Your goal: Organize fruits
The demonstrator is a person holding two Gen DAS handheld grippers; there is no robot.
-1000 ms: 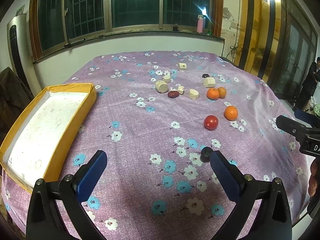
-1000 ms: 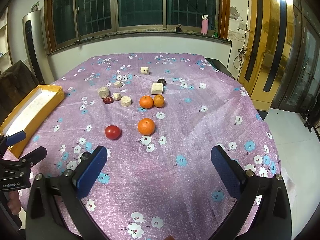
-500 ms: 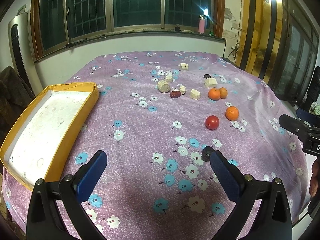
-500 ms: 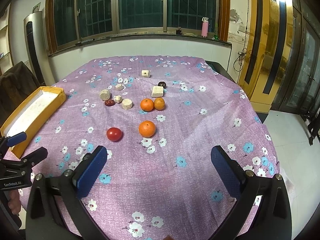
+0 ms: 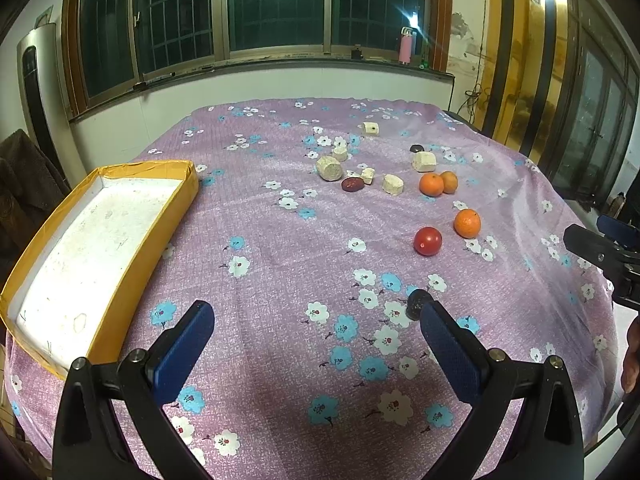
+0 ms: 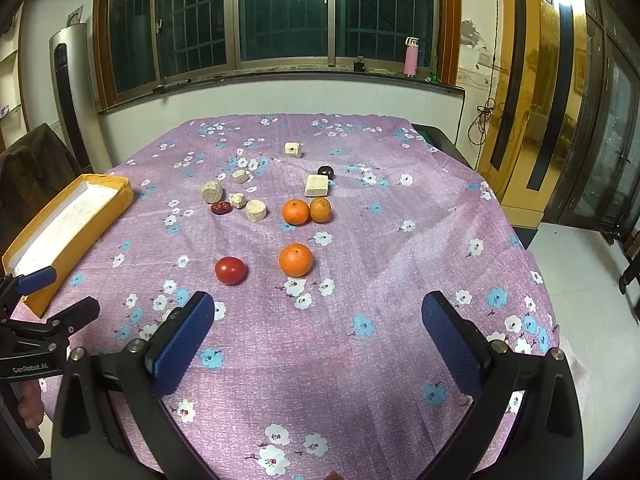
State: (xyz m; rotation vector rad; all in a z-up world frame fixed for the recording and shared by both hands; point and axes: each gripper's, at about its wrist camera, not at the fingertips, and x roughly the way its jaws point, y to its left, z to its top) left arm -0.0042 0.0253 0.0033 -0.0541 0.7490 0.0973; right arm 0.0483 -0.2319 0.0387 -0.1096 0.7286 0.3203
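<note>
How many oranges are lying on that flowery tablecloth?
3. One orange lies alone beside the red tomato. Two more, a larger and a smaller, sit touching farther back. None seems hidden.

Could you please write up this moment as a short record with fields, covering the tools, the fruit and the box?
left tool: open, holding nothing, above the cloth
right tool: open, holding nothing, above the cloth
box: yellow rim, white inside, no fruit in it, at the table's left edge
oranges: three; one alone, two touching farther back
tomato: left of the lone orange, apart from it
pale chunks: several, scattered behind the fruit
tablecloth: purple, flowered
fruit moved so far: none
</note>
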